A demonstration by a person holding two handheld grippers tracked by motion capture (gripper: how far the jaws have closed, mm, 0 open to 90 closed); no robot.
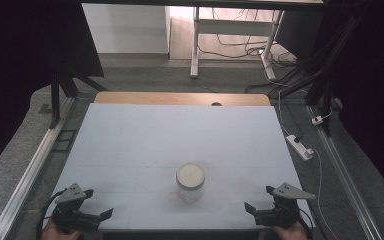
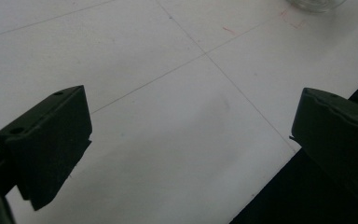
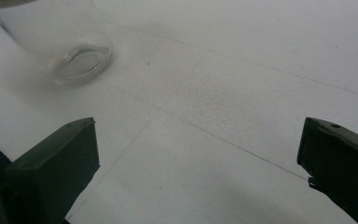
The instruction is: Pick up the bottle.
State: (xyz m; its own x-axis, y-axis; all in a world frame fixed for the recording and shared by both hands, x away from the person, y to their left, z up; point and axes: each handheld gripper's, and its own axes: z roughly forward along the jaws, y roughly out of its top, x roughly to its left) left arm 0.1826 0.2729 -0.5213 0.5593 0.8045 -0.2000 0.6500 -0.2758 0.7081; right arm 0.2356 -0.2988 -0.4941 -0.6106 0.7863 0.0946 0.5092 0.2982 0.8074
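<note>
Left gripper [image 1: 98, 204] low at near left corner of table [image 1: 130, 140], jaws spread wide, nothing between them; grey three-cornered plate on top, hand just visible beneath at bottom edge. From left gripper view [image 2: 191, 135]: both black jaws well apart over bare white surface, thin seam lines crossing it, dark table edge under the right-hand jaw. Right gripper [image 1: 260, 199] at near right corner, likewise spread and empty, pointing inward toward centre. From right gripper view [image 3: 198, 163]: jaws wide over white surface, glass base of jar [image 3: 70, 51] at upper left, apart from both jaws. Jar [image 1: 190, 181] upright on table, clear glass, pale lid on, standing between the two grippers and slightly farther from table's near edge, touching neither. Jar bottom edge also glimpsed at top right of left gripper view [image 2: 314, 4]. Beyond table: strip of wooden edge [image 1: 180, 98] at far side, grey floor, white desk legs [image 1: 195, 45], power strip [image 1: 300, 146] with cable on floor at right.
</note>
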